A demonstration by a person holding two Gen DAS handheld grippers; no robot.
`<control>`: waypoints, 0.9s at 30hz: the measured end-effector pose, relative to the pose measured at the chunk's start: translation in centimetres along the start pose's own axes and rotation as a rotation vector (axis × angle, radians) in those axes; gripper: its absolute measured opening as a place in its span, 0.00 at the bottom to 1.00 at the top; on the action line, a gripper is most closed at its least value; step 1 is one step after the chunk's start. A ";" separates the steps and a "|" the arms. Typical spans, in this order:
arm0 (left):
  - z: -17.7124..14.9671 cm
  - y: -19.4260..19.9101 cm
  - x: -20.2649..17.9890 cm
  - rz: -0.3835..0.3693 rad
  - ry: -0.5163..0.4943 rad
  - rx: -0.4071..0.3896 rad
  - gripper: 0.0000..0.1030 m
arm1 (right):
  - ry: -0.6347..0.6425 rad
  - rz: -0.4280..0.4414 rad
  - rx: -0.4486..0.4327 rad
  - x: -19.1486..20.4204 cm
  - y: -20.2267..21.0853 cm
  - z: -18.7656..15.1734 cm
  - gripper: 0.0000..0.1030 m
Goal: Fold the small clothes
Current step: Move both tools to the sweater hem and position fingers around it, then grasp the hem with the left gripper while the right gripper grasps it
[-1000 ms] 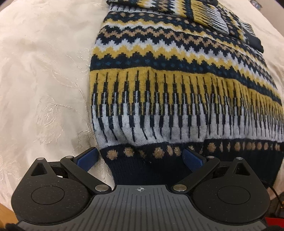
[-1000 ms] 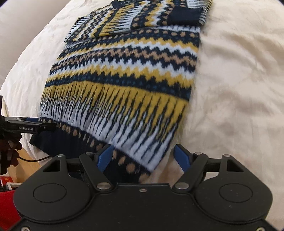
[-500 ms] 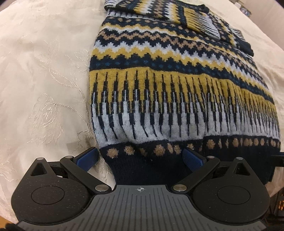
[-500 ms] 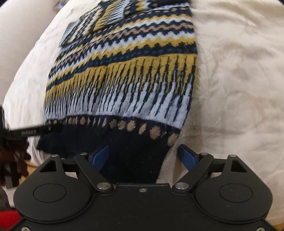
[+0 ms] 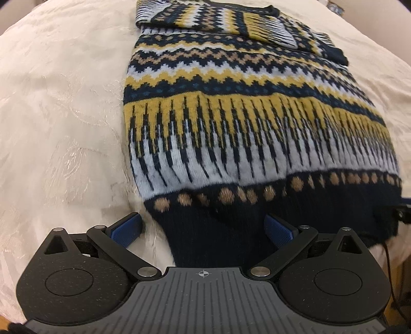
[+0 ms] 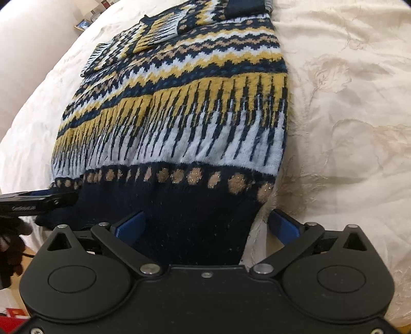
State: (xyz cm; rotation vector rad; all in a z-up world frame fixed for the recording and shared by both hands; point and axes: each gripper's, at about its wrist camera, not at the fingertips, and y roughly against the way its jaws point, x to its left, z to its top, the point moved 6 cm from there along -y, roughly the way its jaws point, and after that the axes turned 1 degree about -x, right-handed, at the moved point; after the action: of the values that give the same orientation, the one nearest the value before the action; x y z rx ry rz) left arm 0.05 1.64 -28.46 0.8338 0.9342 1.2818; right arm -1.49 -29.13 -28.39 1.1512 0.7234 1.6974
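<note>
1. Left gripper (image 5: 203, 228): blue pads spread wide, straddling the left corner of the navy hem (image 5: 218, 231). Nothing clamped.
2. Right gripper (image 6: 206, 227): jaws likewise apart, the hem's right corner lying between them, unpinched.
3. Sweater (image 5: 244, 123) lies flat on the cream bedspread (image 5: 64, 115), hem nearest, patterned body running away.
4. Sleeves (image 5: 231, 20) look already folded across the far chest.
5. Judgement: bottom-up fold pending. Close both grippers deep enough on the ribbing to take both layers, level with each other, then lift and carry evenly toward the shoulders, or the hem will land skewed.
</note>
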 end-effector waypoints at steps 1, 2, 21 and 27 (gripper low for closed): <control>-0.2 0.3 0.3 -0.006 -0.009 -0.004 0.99 | 0.004 -0.007 -0.011 0.0 0.0 -0.1 1.00; -0.3 0.5 0.5 -0.011 -0.015 -0.008 0.99 | 0.008 -0.014 -0.020 0.1 0.1 -0.3 1.00; 0.2 3.9 4.5 -0.149 0.138 -0.054 0.35 | 0.011 -0.030 -0.043 0.2 0.2 -0.6 1.00; 1.0 2.5 3.3 -0.177 0.130 -0.021 0.33 | 0.000 -0.026 -0.015 0.3 0.2 -0.2 1.00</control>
State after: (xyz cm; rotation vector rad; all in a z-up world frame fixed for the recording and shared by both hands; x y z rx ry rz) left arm 0.08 5.20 -26.09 0.6420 1.0717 1.2000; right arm -1.80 -28.89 -28.21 1.1263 0.7218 1.6784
